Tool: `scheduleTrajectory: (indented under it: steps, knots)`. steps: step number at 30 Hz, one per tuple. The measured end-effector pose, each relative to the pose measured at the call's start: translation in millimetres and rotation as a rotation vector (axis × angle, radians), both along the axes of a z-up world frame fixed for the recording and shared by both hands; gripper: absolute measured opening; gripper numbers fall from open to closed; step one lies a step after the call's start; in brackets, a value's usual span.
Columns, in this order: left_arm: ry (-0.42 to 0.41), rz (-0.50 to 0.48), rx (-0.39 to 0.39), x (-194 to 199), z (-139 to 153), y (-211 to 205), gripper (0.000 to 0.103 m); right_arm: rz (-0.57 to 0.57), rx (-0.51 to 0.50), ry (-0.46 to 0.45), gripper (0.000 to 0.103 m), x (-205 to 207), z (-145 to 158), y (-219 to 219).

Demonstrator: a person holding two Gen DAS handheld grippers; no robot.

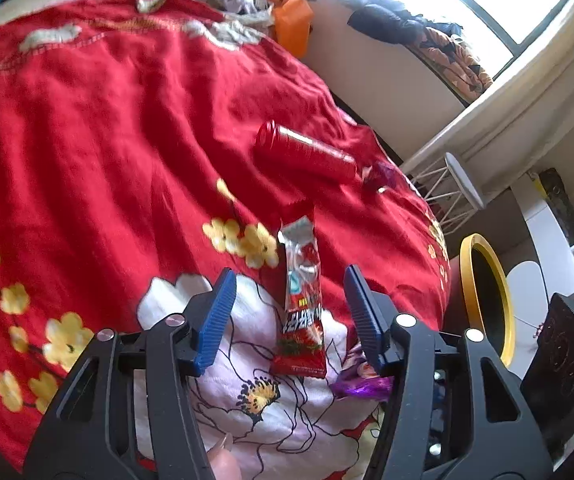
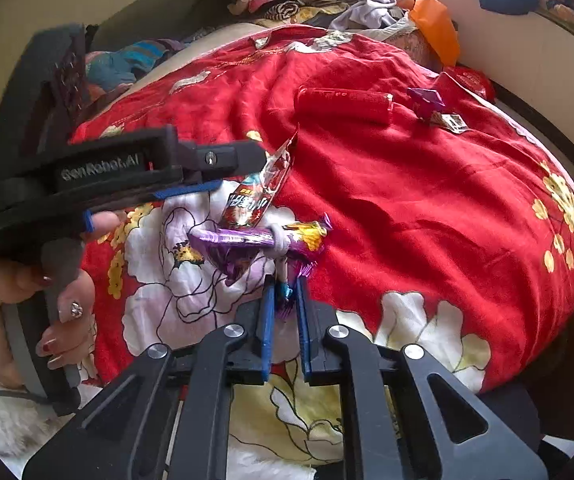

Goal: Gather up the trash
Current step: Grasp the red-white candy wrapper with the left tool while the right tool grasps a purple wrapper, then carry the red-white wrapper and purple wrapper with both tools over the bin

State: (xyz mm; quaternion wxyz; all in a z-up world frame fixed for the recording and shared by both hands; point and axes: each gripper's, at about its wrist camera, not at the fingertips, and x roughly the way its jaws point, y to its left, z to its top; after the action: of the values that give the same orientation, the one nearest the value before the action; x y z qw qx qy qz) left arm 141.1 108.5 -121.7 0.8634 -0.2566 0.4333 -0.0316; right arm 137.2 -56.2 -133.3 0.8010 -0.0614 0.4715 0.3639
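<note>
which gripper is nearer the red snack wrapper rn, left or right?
Left. The left gripper is open with the red snack wrapper lying between its fingers. The right gripper is shut on the purple wrapper, just beside the red one.

A snack wrapper (image 1: 302,304) lies on the bedspread (image 1: 107,152) near its front edge, between the left gripper (image 1: 289,316)'s spread fingers. Just beside it on the right sits a foil wrapper (image 2: 259,240), pinched by the right gripper (image 2: 285,312). Farther back lies a tube (image 1: 305,152) on its side, with a small wrapper (image 1: 381,176) right of it toward the bedspread's right edge.
</note>
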Motion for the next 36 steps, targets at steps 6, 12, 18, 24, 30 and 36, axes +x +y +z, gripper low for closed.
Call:
scheduleTrajectory:
  steps: [6,12,18,24,30,36]
  knots:
    - [0.028,-0.016,-0.008,0,-7,-6,0.029,-0.068,0.035,0.005,0.009,2,2,-29]
    - [0.029,-0.053,0.031,-1,-7,-20,0.007,-0.121,0.092,-0.038,0.009,2,17,-55]
    - [-0.039,-0.075,0.059,-3,16,-34,0.006,-0.159,0.141,-0.098,0.009,1,38,-75]
    - [-0.105,-0.106,0.067,0,42,-51,0.006,-0.208,0.184,-0.146,0.009,4,59,-97]
    - [-0.153,-0.143,0.072,4,59,-72,0.006,-0.267,0.197,-0.189,0.009,7,71,-119]
    - [-0.185,-0.187,0.078,5,70,-96,0.006,-0.328,0.211,-0.221,0.009,11,80,-143]
